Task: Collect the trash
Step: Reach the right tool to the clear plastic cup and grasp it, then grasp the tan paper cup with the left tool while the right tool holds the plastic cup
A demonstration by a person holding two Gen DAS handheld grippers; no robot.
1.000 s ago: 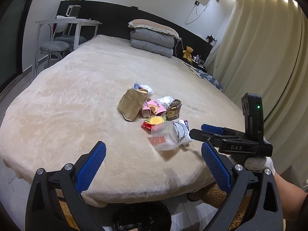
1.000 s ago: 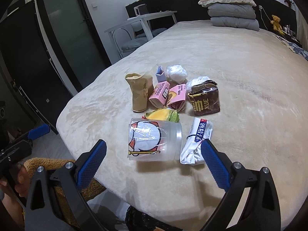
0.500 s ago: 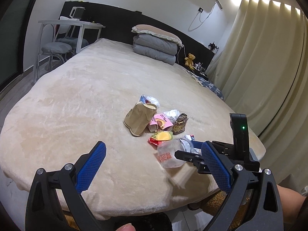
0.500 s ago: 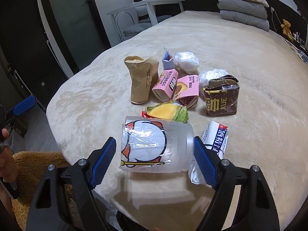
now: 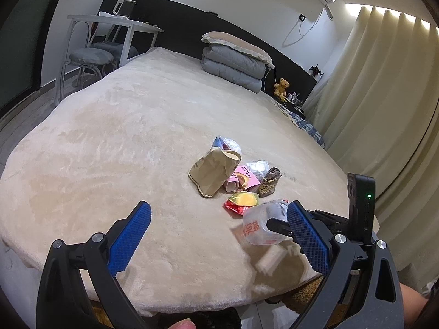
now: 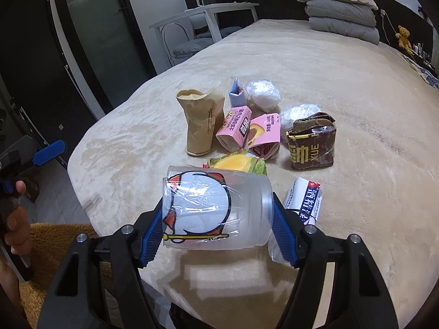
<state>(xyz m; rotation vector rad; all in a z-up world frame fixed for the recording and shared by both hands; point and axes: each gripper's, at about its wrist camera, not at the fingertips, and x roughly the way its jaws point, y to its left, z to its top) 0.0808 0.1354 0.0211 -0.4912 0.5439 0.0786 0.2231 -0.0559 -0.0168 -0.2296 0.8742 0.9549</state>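
Right gripper is closing: a second ago its jaws stood wide short of the clear plastic cup; now both blue pads touch its ends, cup lying on its side at the near edge of the bed, so first pickup looks imminent. Left gripper is spread, empty, beside it; rest of the trash pile sits just behind.

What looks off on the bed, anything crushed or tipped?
Yes. The paper bag is crumpled at the waist yet upright. The brown carton has its top crushed in. Two pink cartons lie tipped against each other. The clear cup lies on its side between the closing pads of the right gripper. No spills visible.
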